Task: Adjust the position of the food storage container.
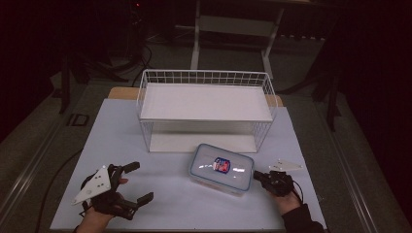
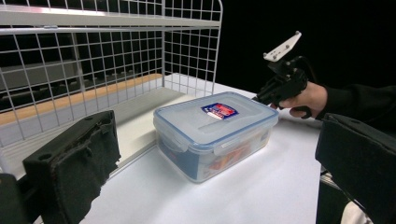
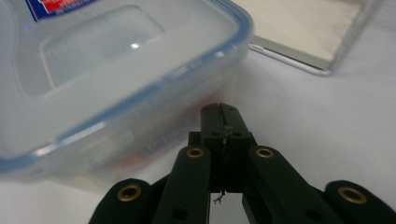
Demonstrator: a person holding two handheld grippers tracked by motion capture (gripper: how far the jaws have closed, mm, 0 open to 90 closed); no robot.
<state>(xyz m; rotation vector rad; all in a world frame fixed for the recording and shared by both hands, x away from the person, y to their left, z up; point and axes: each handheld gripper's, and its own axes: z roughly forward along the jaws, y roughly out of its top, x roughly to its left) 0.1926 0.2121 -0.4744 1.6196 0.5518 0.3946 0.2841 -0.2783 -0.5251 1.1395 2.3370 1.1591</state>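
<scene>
White wire rack (image 1: 206, 109) behind lidded box (image 1: 221, 168); left claw (image 1: 137, 183) apart, right claw (image 1: 256, 174) together.

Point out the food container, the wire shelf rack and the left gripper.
food container (image 1: 221, 167), high view, on its lid beside the label.
wire shelf rack (image 1: 204, 102), high view, on its white top shelf.
left gripper (image 1: 137, 182), high view, midway between its open jaws.

The left claw (image 1: 135, 183) is black, with a grey three-cornered plate on top that has small dark screw dots. Its jaws wear rough black foam pads (image 2: 77, 161). The right claw (image 3: 219, 116) is black too, with round brass rings in its arms. The right hand (image 2: 306, 99) comes out of a dark sleeve (image 2: 359, 100).
</scene>
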